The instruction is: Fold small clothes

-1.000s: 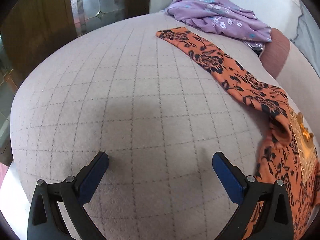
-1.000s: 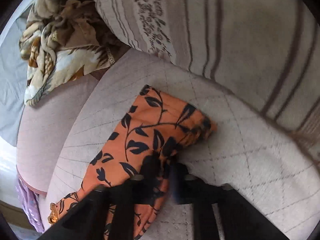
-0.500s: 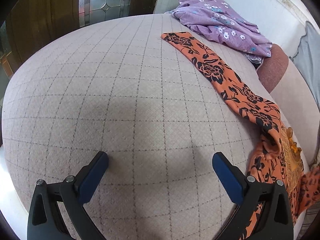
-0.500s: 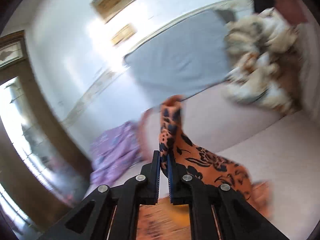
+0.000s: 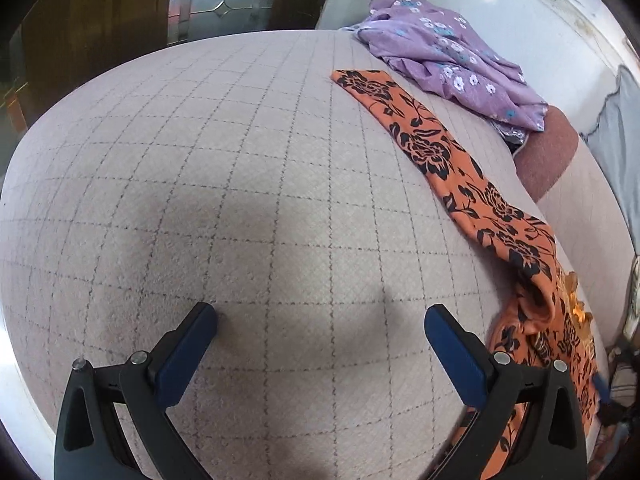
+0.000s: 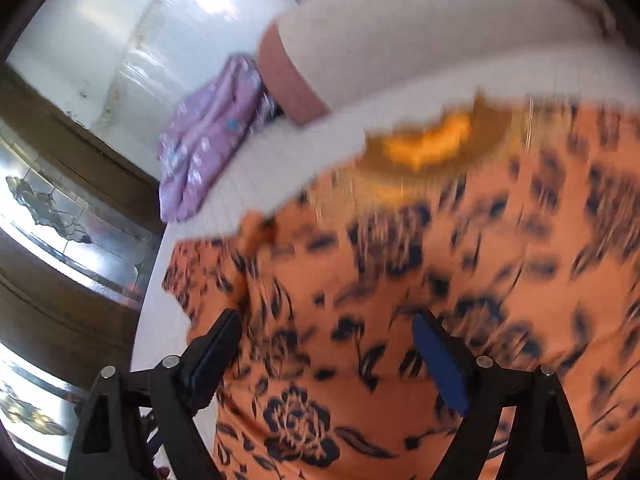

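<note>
Left gripper [image 5: 320, 320] open over bare bed [image 5: 200, 180]. Orange floral garment [image 5: 432, 148] strung along bed's right edge, thin, floppy; best pinched at a hem corner. Right gripper [image 6: 326, 338] open above it, holding nothing.

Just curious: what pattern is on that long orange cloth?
Black flowers and leaves on the long orange cloth; clearest in the left wrist view.

The left wrist view looks low across the checked bed cover [image 5: 240, 200] toward the door. The right wrist view hangs close above the orange floral garment [image 6: 440, 300], blurred. Both show the purple floral garment [image 5: 448, 56].
</note>
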Tool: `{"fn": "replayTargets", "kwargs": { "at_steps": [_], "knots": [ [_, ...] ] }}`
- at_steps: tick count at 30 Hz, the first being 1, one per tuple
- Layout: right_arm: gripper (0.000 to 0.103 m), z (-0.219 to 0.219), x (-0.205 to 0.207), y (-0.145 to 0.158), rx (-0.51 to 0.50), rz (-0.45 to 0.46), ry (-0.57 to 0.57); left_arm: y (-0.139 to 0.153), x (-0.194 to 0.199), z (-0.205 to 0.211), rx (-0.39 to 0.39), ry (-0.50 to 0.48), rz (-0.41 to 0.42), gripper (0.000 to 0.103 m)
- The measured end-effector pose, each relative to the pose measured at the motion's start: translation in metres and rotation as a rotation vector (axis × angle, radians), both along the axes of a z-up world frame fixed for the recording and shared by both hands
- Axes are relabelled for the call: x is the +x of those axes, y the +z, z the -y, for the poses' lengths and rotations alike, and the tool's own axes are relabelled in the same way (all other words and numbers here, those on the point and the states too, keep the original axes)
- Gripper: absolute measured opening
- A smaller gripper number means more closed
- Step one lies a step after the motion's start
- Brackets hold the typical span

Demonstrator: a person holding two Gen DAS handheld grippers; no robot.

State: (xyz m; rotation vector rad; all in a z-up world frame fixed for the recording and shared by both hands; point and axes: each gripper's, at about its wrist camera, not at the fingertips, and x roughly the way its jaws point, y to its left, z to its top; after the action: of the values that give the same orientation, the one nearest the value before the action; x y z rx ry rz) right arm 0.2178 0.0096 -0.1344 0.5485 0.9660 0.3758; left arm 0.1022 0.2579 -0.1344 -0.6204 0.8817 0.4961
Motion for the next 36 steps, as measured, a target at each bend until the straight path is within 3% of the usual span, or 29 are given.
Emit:
{"fn": "replayTargets", "kwargs": {
  "at_steps": [3,5,7,10,14,15,17,18,20,22,24,26,28,30,32,36],
  "knots": [
    [0.09,0.0,0.009,0.012,0.025,0.033,-0.022,0.0,0.0,-0.001,-0.002,0.0,0.003,0.103],
    [0.09,-0.008,0.015,-0.008,0.102,-0.035,0.015,0.0,-0.001,-0.001,-0.008,0.007,0.014,0.103],
    [0.089,-0.021,0.029,-0.045,0.117,-0.187,0.056,0.0,-0.001,-0.001,-0.009,0.007,0.018,0.103],
    [0.09,-0.024,0.026,-0.029,0.1,-0.118,0.051,0.0,0.0,0.0,0.007,-0.002,0.011,0.103],
    [0.091,-0.043,0.028,0.0,0.161,-0.015,0.125,0.0,0.001,0.002,0.018,0.007,0.003,0.103],
    [0.095,-0.047,0.033,-0.009,0.172,-0.026,0.137,0.001,0.001,0.001,0.009,0.008,0.009,0.103],
    [0.092,-0.057,0.043,-0.049,0.122,-0.176,0.172,0.002,-0.003,-0.006,-0.035,0.018,0.043,0.103],
    [0.09,-0.054,0.039,-0.048,0.115,-0.13,0.164,0.002,-0.006,-0.011,-0.07,0.02,0.069,0.103],
    [0.09,-0.049,0.018,-0.021,0.046,0.007,0.156,0.005,-0.014,-0.018,-0.131,0.027,0.149,0.102],
    [0.091,-0.034,-0.015,0.005,0.009,0.19,0.179,0.009,-0.021,-0.022,-0.219,0.032,0.244,0.102],
    [0.091,-0.014,-0.037,0.001,-0.014,0.23,0.15,0.014,-0.017,-0.02,-0.279,-0.028,0.3,0.102],
    [0.092,0.013,-0.053,-0.027,0.003,0.161,0.11,0.018,-0.006,-0.022,-0.367,-0.082,0.325,0.102],
    [0.089,0.037,-0.062,-0.061,0.097,0.075,0.069,0.027,0.012,-0.029,-0.435,-0.111,0.378,0.102],
    [0.09,0.05,-0.069,-0.061,0.166,0.129,0.046,0.042,0.044,-0.043,-0.447,-0.162,0.428,0.102],
    [0.091,0.045,-0.068,-0.061,0.132,0.134,0.053,0.05,0.075,-0.056,-0.435,-0.191,0.439,0.102],
    [0.093,0.037,-0.067,-0.065,0.117,0.151,0.065,0.034,0.139,-0.083,-0.469,-0.192,0.369,0.102]
  ]
}}
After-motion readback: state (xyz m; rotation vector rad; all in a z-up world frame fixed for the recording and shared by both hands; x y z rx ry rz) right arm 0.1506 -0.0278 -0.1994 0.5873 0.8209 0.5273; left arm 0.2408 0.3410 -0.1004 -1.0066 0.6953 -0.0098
